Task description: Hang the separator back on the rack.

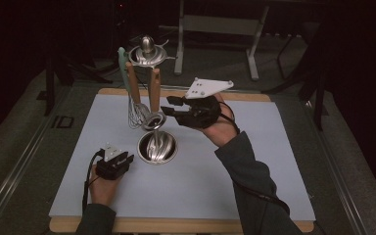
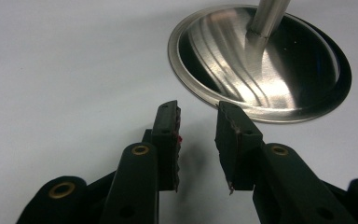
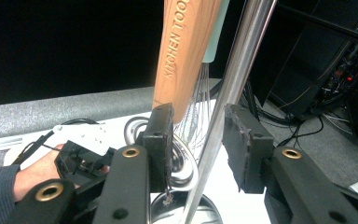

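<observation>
The right gripper (image 3: pixel 198 140) stands with its two black jaws apart, pads bare. Between them rise a light wooden handle stamped "KITCHEN TOOL" (image 3: pixel 186 46) and the shiny steel pole of a utensil stand (image 3: pixel 235 79). Thin whisk wires (image 3: pixel 193 119) hang behind the handle, above a polished steel ladle bowl (image 3: pixel 184 163). Lower left, a hand holds the other black gripper (image 3: pixel 81 161) over the white desk (image 3: pixel 242 205).

The surroundings are left dark while the pale grey table mat (image 1: pixel 225 161) is lit from above; glare is seen on the round polished steel base (image 2: pixel 261 65), and near jaws are blurred.
</observation>
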The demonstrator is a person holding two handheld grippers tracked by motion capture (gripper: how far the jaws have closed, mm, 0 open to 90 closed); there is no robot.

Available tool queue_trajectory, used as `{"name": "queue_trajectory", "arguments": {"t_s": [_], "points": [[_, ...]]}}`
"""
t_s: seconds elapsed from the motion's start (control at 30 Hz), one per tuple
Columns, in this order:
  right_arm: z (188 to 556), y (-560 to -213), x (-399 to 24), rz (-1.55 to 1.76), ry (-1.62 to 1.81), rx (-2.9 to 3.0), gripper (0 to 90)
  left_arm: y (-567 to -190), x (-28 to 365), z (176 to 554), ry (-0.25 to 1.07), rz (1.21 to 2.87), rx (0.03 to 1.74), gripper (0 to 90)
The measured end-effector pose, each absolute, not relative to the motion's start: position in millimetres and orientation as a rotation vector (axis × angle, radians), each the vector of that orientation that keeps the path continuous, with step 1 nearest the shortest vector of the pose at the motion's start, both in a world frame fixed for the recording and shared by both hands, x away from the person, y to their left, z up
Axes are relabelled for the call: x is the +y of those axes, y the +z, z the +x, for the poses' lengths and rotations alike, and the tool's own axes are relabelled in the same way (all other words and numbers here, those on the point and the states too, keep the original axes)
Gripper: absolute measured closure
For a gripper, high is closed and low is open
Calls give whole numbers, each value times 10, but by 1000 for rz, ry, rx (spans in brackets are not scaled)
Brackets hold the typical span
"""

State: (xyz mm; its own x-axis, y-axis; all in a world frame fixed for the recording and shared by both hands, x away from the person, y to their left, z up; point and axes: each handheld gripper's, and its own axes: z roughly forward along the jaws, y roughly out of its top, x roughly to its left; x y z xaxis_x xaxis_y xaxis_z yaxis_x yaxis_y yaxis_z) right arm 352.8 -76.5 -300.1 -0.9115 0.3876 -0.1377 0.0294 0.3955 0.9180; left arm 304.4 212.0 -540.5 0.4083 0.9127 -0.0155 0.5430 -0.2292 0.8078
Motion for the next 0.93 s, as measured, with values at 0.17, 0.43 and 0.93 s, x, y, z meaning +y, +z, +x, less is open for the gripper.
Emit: {"name": "queue_trajectory", "arguments": {"t_s": [0.17, 0.43, 0.93], "points": [[3521, -3003, -788, 369, 1519, 2333, 628, -5405, 2119, 3044, 613, 1901, 1244, 698], [3532, -3031, -865, 392, 1509, 2336, 622, -5405, 2118, 3043, 615, 1900, 1247, 697], [3543, -3172, -1097, 436, 1465, 2368, 593, -5406, 2120, 3045, 613, 1897, 1252, 696]]}}
